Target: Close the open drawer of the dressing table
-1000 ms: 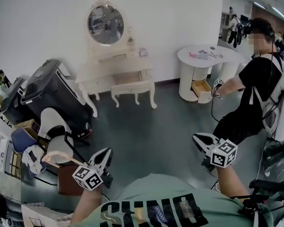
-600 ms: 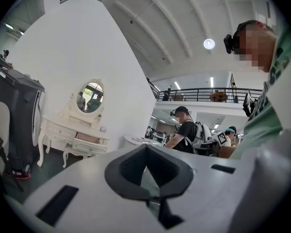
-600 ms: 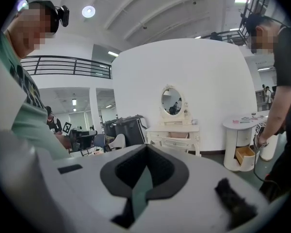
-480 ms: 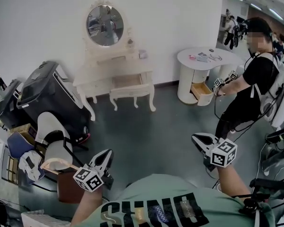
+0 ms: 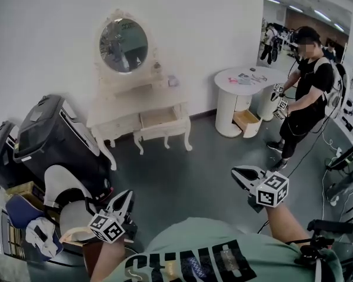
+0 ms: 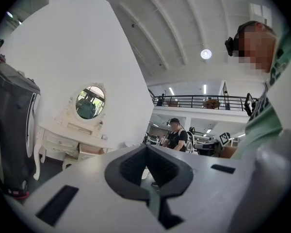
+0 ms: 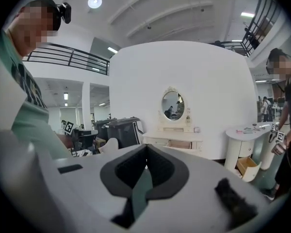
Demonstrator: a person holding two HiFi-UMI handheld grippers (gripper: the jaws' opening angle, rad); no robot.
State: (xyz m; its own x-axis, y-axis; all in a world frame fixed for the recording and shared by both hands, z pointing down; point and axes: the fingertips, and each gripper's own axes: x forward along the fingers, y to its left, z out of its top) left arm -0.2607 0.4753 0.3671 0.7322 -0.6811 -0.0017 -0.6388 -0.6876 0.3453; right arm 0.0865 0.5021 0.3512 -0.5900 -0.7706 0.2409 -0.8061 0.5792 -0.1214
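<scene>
Left gripper (image 5: pixel 126 197) and right gripper (image 5: pixel 236 173) both show jaws pressed together, empty, well short of the desk (image 5: pixel 115 117) by the wall. Its drawer (image 5: pixel 157 118) juts from the front edge, right of centre. It is likely light, stiff, free-sliding wood: push flat on the front panel's middle.

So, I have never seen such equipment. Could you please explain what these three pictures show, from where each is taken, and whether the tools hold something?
There is no robot: a person in a green shirt holds a two-jaw tool in each hand, the left gripper and the right gripper. The cubes with square markers are part of them. The head view comes from a camera on the person's head, looking down; the other two come from cameras riding on each gripper, looking along its jaws. Both pairs of jaws are shut and hold nothing. Across the grey floor stands the white ornate dressing table with an oval mirror, its drawer open. Neither gripper touches it.
</scene>
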